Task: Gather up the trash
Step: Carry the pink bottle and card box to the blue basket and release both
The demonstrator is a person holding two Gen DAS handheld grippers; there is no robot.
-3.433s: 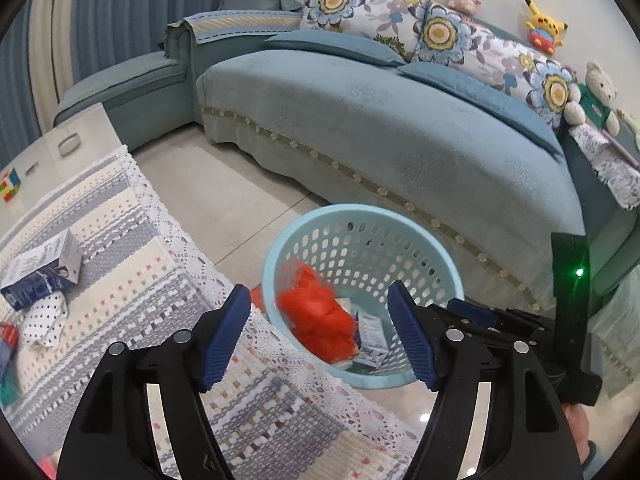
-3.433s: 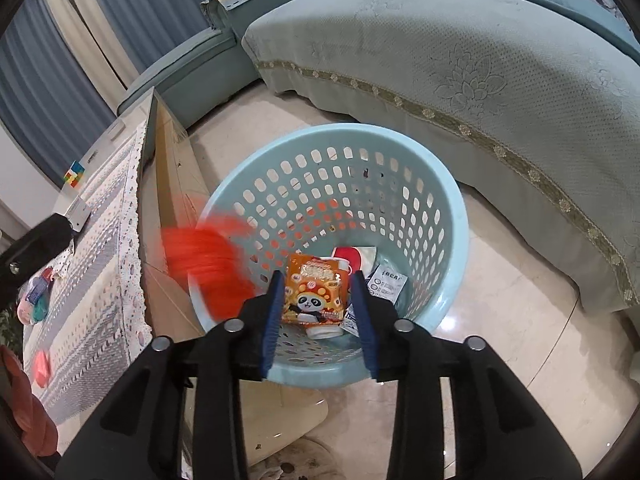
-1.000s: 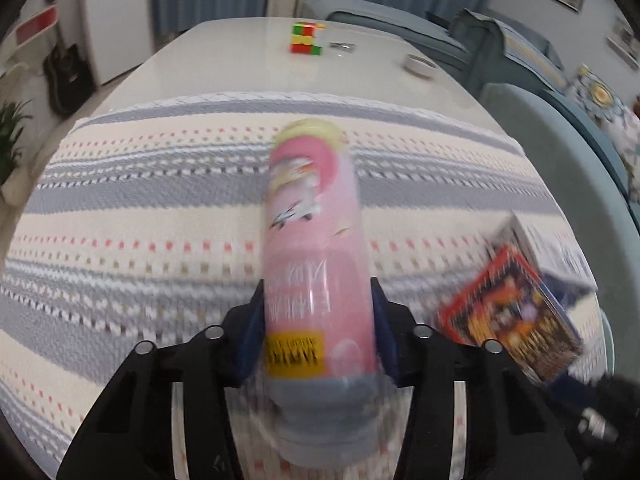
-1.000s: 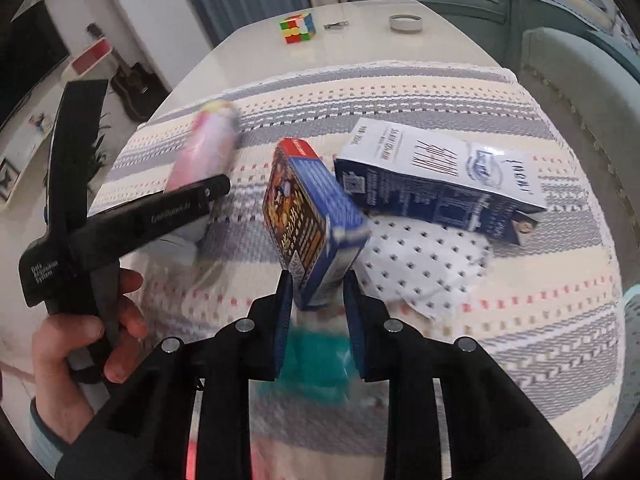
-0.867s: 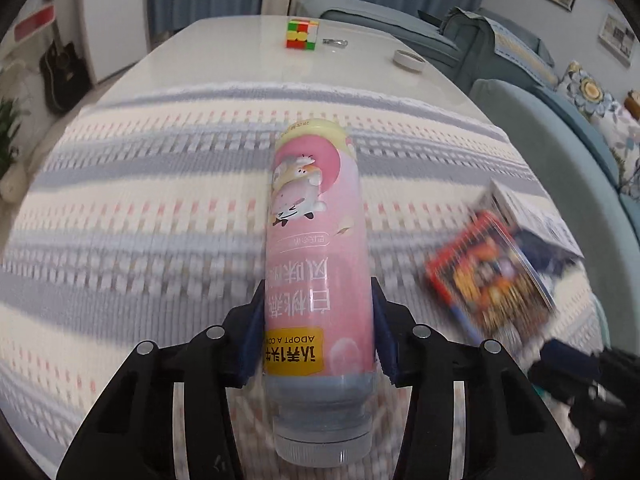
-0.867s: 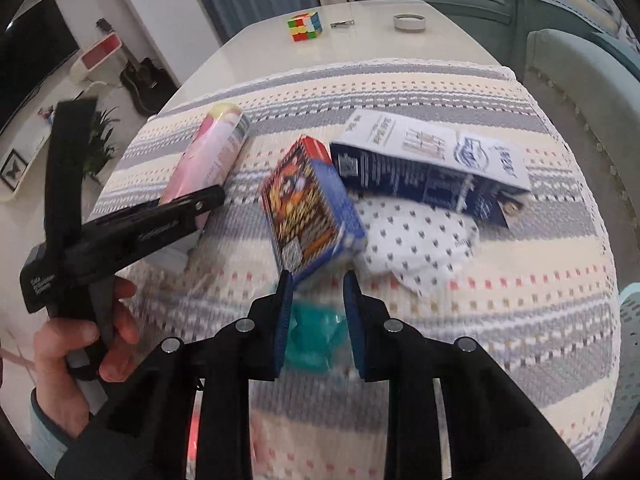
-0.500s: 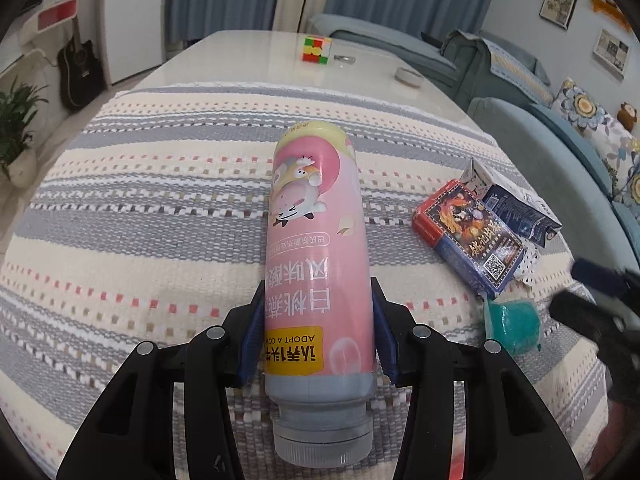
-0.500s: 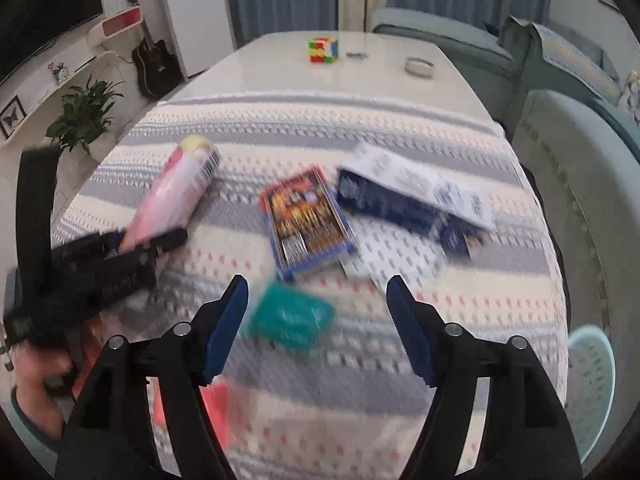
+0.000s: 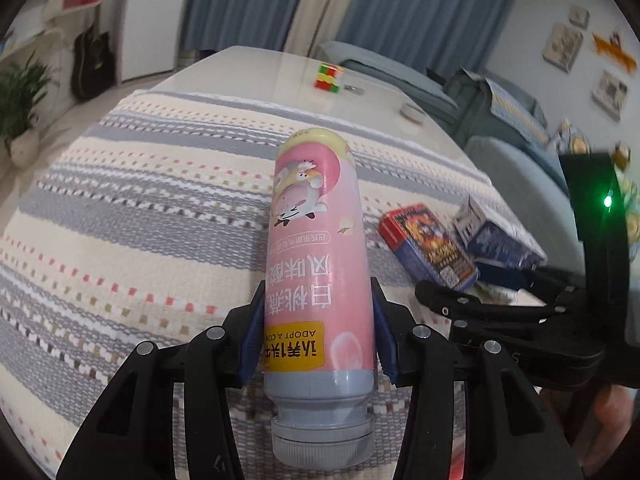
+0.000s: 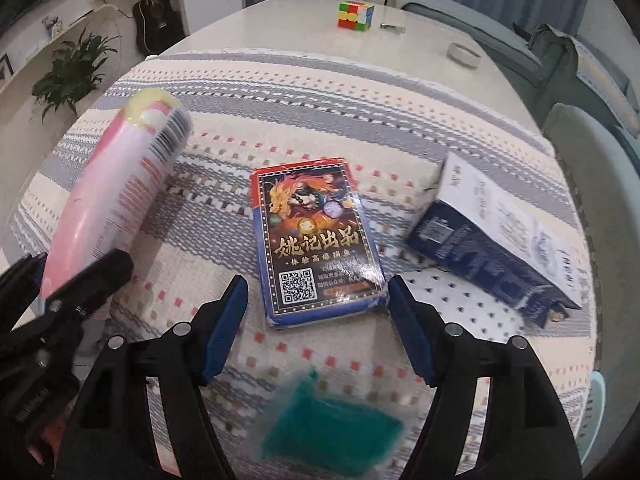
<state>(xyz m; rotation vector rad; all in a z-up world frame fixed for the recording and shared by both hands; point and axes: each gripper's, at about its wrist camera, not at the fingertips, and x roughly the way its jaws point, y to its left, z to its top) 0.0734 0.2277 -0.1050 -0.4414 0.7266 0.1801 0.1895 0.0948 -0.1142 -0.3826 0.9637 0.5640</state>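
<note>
My left gripper [image 9: 318,292] is shut on a pink bottle [image 9: 316,220], held cap end toward the camera and tilted up off the striped tablecloth [image 9: 140,208]. The same bottle [image 10: 120,184] shows at the left of the right wrist view. My right gripper [image 10: 317,284] stands open just short of a blue and red card box [image 10: 316,236] that lies flat on the cloth; nothing is between its pads. A dark blue and white carton [image 10: 492,232] lies to the right of the box. A blurred teal wrapper [image 10: 332,424] lies below the right gripper.
A colour cube [image 10: 356,14] and a small white ring [image 10: 463,54] sit on the bare far end of the table. A teal chair [image 10: 580,152] stands at the right edge. A light blue basket's rim [image 10: 596,396] peeks in lower right.
The right gripper let go of the card box, opened wide and pulled back; the box now lies flat. The left gripper kept the pink bottle and swung it toward the right.
</note>
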